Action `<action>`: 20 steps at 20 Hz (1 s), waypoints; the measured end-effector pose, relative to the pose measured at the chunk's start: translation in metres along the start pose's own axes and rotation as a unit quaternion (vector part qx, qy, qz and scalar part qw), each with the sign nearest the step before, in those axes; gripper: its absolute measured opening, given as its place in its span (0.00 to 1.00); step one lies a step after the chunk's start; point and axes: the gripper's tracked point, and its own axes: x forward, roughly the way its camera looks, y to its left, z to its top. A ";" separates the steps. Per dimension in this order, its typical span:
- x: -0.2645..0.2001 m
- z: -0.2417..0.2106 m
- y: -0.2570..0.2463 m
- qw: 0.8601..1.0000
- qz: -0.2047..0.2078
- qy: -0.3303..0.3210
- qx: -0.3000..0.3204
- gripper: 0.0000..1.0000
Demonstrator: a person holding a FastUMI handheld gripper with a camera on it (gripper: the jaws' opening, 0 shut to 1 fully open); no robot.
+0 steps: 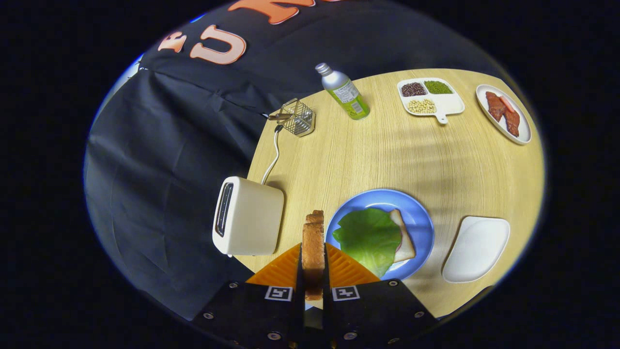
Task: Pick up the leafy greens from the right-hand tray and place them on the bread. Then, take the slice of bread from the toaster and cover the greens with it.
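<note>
Between toaster (249, 216) and plate (416, 213), the tool (314, 271) is clamped on a bread slice (313, 242), edge-up above the desk (387, 150); greens (370, 235) cover the plate's bread (404, 237).

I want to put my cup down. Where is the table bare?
The widest bare patch lies mid-table, between the bottle, the bean tray and the blue plate. It is crowded near the gripper, shut on the bread slice, between toaster and plate.
</note>
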 end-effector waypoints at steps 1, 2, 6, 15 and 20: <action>0.003 -0.001 -0.006 1.000 0.002 0.000 0.004 0.15; 0.006 -0.002 -0.009 1.000 0.006 -0.001 0.007 0.15; 0.021 -0.013 -0.026 1.000 0.022 0.009 0.017 0.15; 0.053 -0.023 -0.067 1.000 -0.006 0.017 0.011 0.16; 0.055 -0.025 -0.085 0.998 -0.037 0.033 0.036 0.24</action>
